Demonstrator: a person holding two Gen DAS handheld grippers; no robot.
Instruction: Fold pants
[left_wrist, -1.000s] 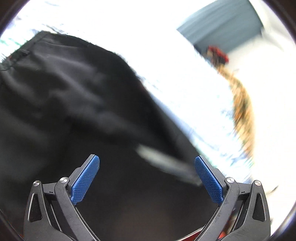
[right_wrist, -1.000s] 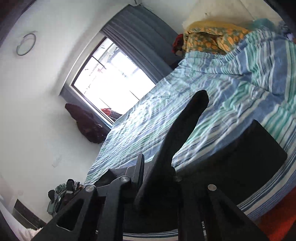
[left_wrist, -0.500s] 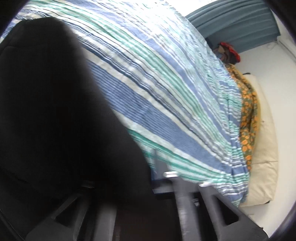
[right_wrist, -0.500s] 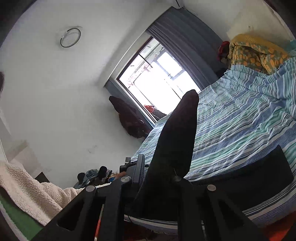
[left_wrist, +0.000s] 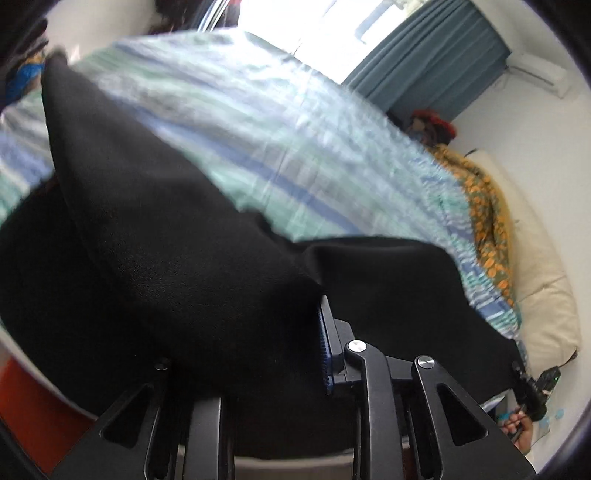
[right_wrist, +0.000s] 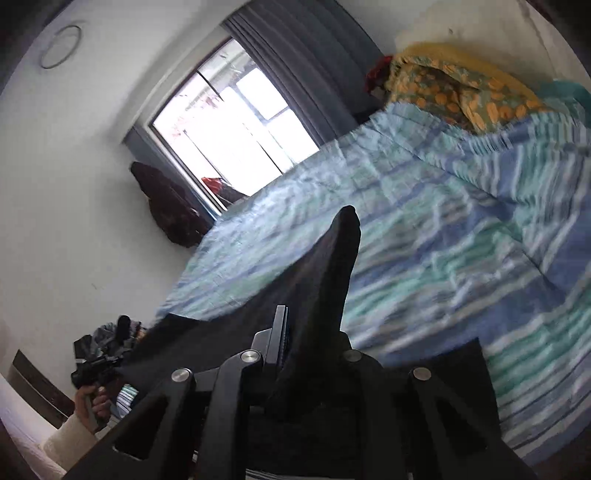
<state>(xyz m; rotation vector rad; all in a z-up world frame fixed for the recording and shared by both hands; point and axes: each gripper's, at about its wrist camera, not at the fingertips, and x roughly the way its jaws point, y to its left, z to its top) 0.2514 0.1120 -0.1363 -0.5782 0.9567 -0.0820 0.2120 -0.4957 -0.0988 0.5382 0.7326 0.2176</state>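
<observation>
Both of your grippers are clamped on the black pants (left_wrist: 177, 258), which hang between them above the striped bed (left_wrist: 280, 155). In the left gripper (left_wrist: 258, 354) a thick bunch of cloth fills the jaws; they have just eased open a little after closing hard, yet fabric is pressed against the one blue pad (left_wrist: 324, 354) that shows. In the right gripper (right_wrist: 306, 343) the jaws are clenched almost shut on a thinner fold, and a tongue of cloth stands up beyond their tips. Outward from the jaws, the pants (right_wrist: 332, 280) drape down toward the near edge of the bed (right_wrist: 443, 229), with your other hand (right_wrist: 92, 402) visible at the far end of the span. The risk sits on the left: if that grip loosens further while both hands swing, the bunched cloth may slide out and the pants would drop unevenly. A second risk is the bunching itself, since a wad held on one side and a thin edge on the other is likely to lay the fold down skewed or creased.
</observation>
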